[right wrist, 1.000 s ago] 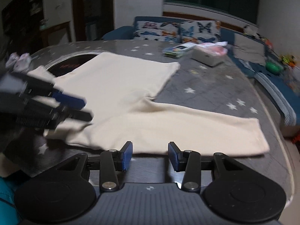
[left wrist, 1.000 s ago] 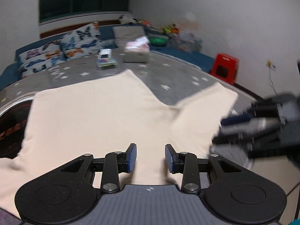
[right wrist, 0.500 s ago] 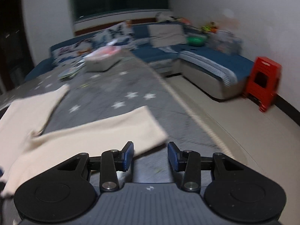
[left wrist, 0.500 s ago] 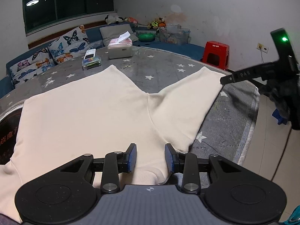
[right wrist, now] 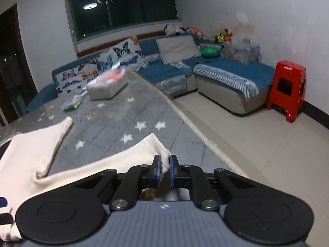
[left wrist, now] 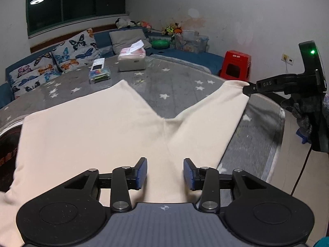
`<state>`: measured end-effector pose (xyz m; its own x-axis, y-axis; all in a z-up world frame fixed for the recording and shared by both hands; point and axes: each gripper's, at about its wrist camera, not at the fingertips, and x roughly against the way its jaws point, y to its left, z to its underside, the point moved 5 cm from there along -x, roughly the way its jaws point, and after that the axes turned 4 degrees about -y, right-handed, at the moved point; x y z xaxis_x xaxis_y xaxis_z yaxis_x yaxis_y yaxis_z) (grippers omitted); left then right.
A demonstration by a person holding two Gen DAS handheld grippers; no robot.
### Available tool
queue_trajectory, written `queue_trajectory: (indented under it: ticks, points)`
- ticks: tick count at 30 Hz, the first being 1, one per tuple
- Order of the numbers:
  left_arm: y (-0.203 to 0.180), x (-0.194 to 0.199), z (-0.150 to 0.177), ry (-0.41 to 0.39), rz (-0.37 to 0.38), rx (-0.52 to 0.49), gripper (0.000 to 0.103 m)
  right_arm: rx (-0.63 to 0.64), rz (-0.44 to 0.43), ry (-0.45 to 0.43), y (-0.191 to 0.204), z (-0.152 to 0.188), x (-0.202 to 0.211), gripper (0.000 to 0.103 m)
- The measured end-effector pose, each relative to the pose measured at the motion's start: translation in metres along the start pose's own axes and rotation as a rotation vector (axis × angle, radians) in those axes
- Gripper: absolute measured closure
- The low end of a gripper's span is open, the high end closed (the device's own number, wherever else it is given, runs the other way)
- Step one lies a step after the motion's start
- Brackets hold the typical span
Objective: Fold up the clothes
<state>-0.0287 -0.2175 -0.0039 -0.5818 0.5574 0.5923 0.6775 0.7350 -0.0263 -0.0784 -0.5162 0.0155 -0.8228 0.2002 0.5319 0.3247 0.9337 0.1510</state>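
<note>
Now we see the cream garment [left wrist: 98, 131] spread flat on the star-patterned counter [left wrist: 181, 86], its near edge cut off behind the left hand-held gripper [left wrist: 165, 174], whose jaws are opening above the cloth, gripping nothing. Our right hand-held gripper [right wrist: 163, 167] is clamped on the sleeve's cuff corner [right wrist: 164, 158]. The far tissue box [right wrist: 107, 84] is blurred.

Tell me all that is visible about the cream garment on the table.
The cream garment looks like soft, thick knit fabric, plain in colour. It lies spread flat on the grey star-patterned table cover, with two long parts forking apart. The right gripper is shut on the end corner of one part. The left gripper is opening above the near edge, not pinching it.
</note>
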Motion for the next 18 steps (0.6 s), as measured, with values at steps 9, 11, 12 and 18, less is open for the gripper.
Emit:
queue_trajectory:
  ticks: [9, 11, 12, 18]
  points:
    - [-0.006, -0.013, 0.000, 0.005, 0.059, 0.029, 0.054, 0.003, -0.048, -0.036, 0.013, -0.022, 0.017, 0.095]
    - [-0.002, -0.005, -0.002, -0.017, 0.053, 0.037, 0.052, 0.018, -0.076, -0.062, 0.022, -0.034, 0.028, 0.095]
    - [0.001, -0.001, -0.004, -0.028, 0.048, 0.044, 0.051, 0.033, -0.093, -0.076, 0.029, -0.040, 0.034, 0.095]
    - [0.042, 0.034, 0.001, -0.082, -0.037, 0.119, 0.048, 0.148, -0.215, -0.137, 0.086, -0.076, 0.064, 0.095]
